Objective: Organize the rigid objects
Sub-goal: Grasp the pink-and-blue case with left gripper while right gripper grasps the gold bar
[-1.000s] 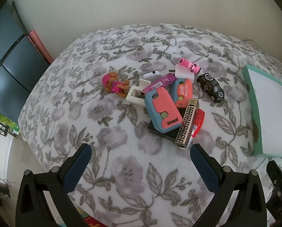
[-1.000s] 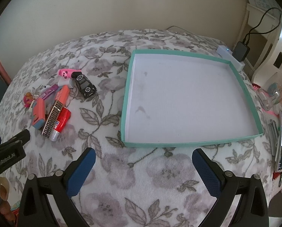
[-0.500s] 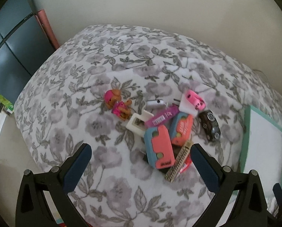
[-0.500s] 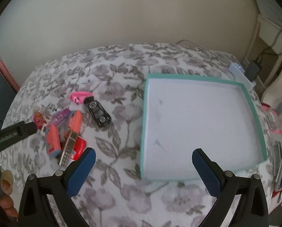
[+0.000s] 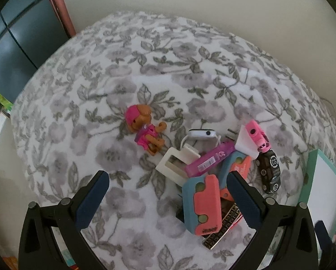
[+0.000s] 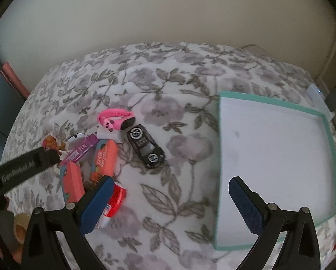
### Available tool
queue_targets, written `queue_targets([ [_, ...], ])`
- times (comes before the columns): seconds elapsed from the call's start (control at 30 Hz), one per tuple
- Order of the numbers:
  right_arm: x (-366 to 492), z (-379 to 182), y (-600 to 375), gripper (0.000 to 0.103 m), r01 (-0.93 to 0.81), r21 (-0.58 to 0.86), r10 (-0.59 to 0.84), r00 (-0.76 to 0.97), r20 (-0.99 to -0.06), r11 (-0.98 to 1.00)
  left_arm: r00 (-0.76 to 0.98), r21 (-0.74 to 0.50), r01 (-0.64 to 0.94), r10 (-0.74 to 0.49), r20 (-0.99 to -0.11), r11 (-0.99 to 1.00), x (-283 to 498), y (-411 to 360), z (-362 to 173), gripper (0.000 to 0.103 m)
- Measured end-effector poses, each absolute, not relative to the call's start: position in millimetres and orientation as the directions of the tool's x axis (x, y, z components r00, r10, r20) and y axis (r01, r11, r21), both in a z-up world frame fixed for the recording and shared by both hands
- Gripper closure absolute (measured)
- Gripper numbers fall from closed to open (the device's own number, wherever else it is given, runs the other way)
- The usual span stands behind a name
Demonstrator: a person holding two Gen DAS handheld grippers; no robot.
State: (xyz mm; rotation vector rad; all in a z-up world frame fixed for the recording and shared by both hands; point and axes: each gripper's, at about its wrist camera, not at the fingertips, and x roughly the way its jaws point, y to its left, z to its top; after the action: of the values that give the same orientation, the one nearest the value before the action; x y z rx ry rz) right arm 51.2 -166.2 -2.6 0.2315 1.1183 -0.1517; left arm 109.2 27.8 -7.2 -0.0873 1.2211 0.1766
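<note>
Toy pile (image 5: 213,175) beyond left gripper (image 5: 168,199), untouched

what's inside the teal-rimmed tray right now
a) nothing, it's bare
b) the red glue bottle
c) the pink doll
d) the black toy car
a: the teal-rimmed tray shows only its bare white floor in the right wrist view, while the black toy car sits on the floral cover to its left, with the rest of the pile.

This is a home room. A soft flower-printed blanket (image 6: 168,202) covers the surface by a plain wall, with a doll (image 5: 145,130), a toy car (image 6: 145,149) and a charger (image 6: 332,96) plugged in at the side.
</note>
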Motion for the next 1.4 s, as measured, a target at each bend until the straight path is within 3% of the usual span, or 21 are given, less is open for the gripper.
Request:
queue_targets([
  [0.37,58.8,-29.3,-143.3,0.000,0.176,0.221,0.125,0.435,-0.892,0.959,0.299,-0.023,-0.181,0.033,-0.954,0.983,113.0,42.9,-21.1,0.000],
  [0.77,55.5,-33.1,-155.5,0.000,0.221,0.167,0.063,0.416,-0.907,0.961,0.250,-0.036,-0.114,-0.007,-0.968,0.993,110.7,20.6,-40.9,0.001],
  [0.9,54.4,-36.7,-155.6,0.000,0.222,0.168,0.068,0.398,-0.915,0.960,0.236,-0.061,-0.109,-0.034,-0.971,0.992,109.7,18.5,-43.9,0.019],
  [0.97,55.1,-36.0,-153.5,0.000,0.211,0.169,0.073,0.400,-0.914,0.963,0.230,-0.065,-0.097,-0.041,-0.972,0.993,109.2,15.3,-45.3,0.023],
  [1.2,55.7,-38.3,-143.9,0.000,0.185,0.198,0.112,0.393,-0.913,0.963,0.202,-0.124,-0.064,-0.109,-0.973,0.990,106.5,6.5,-49.2,0.057],
  [1.4,57.0,-40.6,-138.0,0.000,0.167,0.217,0.137,0.394,-0.909,0.962,0.209,-0.125,-0.062,-0.110,-0.972,0.990,105.9,5.7,-49.3,0.057],
])
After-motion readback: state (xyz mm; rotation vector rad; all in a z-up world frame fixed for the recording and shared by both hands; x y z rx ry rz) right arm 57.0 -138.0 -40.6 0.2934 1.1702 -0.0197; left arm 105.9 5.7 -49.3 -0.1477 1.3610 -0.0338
